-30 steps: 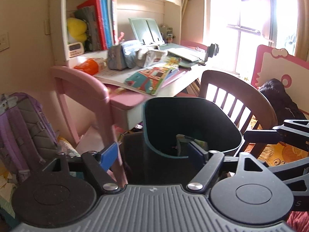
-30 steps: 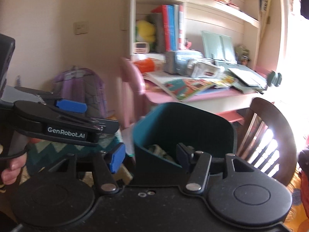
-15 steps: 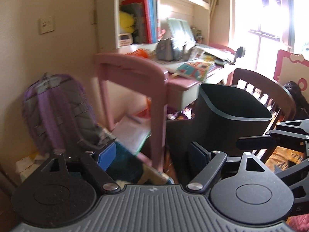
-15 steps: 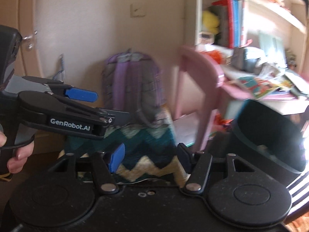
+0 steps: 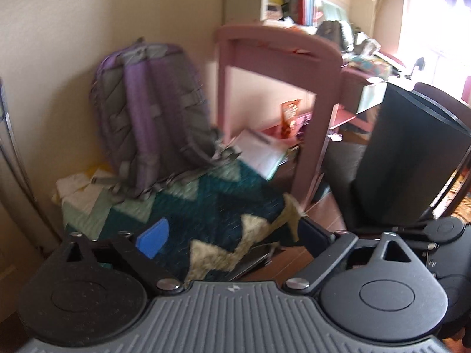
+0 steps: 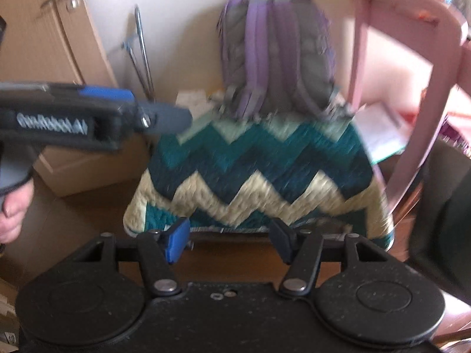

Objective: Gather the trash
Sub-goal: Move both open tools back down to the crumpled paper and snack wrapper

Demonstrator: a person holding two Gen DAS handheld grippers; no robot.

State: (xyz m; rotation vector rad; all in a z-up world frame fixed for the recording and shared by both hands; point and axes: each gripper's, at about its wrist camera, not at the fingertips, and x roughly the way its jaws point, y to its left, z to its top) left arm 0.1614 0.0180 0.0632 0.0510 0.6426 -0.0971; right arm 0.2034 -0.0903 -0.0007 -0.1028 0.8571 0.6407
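My left gripper (image 5: 232, 239) is open and empty, held low over a teal and cream zigzag blanket (image 5: 212, 206). My right gripper (image 6: 229, 239) is open and empty, just in front of the same blanket (image 6: 259, 170). The dark trash bin (image 5: 412, 158) stands at the right of the left wrist view; its inside is hidden. An orange snack wrapper (image 5: 290, 114) and loose papers (image 5: 259, 153) lie under the pink desk. The left gripper also shows in the right wrist view (image 6: 164, 117), at the left.
A purple and grey backpack (image 5: 150, 123) leans on the wall behind the blanket. A pink desk frame (image 5: 321, 103) stands to the right, with a dark chair behind the bin. A wooden cabinet (image 6: 44, 44) and metal rods (image 6: 141, 50) are at the left.
Both grippers have swung left and down, away from the bin and the desk top, toward the backpack and blanket. Both stay open and empty.
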